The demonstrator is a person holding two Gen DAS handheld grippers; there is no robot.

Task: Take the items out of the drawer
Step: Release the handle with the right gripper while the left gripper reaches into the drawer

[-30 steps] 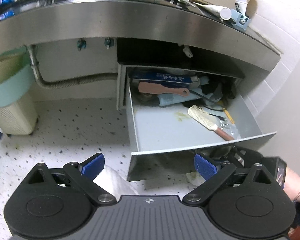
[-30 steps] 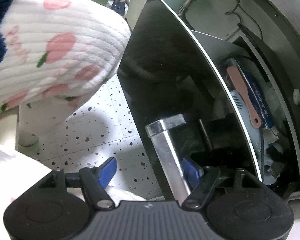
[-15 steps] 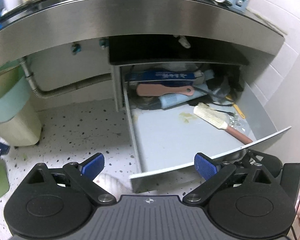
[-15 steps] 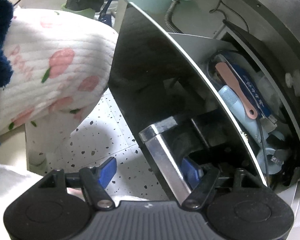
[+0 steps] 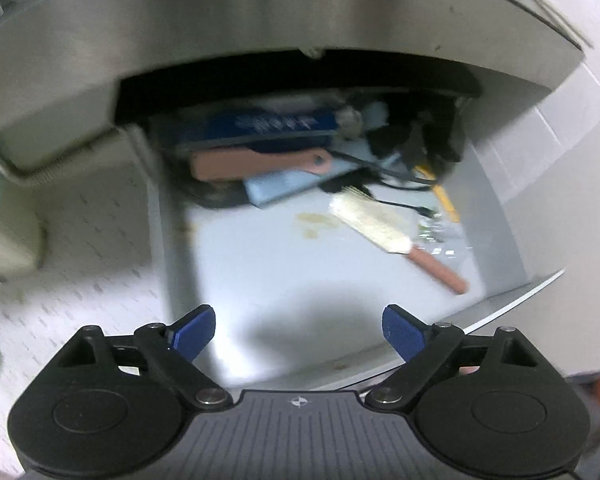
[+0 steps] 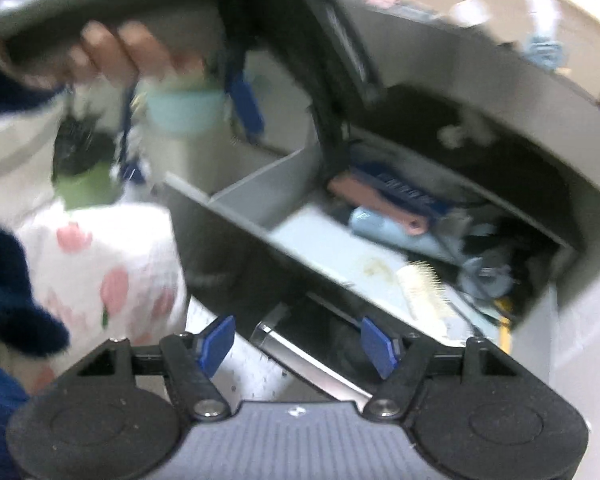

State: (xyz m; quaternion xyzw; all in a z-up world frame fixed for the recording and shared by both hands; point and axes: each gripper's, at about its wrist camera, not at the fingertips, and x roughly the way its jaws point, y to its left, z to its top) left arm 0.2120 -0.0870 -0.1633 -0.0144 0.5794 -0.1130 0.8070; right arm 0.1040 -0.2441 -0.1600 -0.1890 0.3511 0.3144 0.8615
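The drawer (image 5: 300, 264) stands pulled out beneath the steel counter (image 5: 260, 20), and the only writing in sight — pale characters on the dark blue box (image 5: 276, 126) at the back — is too blurred to read. In front of that box lie a pink brush (image 5: 256, 162), a light blue case (image 5: 284, 186) and, on the bare drawer floor, a cream hairbrush (image 5: 374, 224) with a reddish handle. Compared with half a second ago, the left gripper (image 5: 299, 332) has moved in over the drawer floor, fingers spread wide and empty. The right gripper (image 6: 298, 344) has pulled back from the drawer front — its fingers are wide apart around the chrome handle (image 6: 300, 360), gripping nothing.
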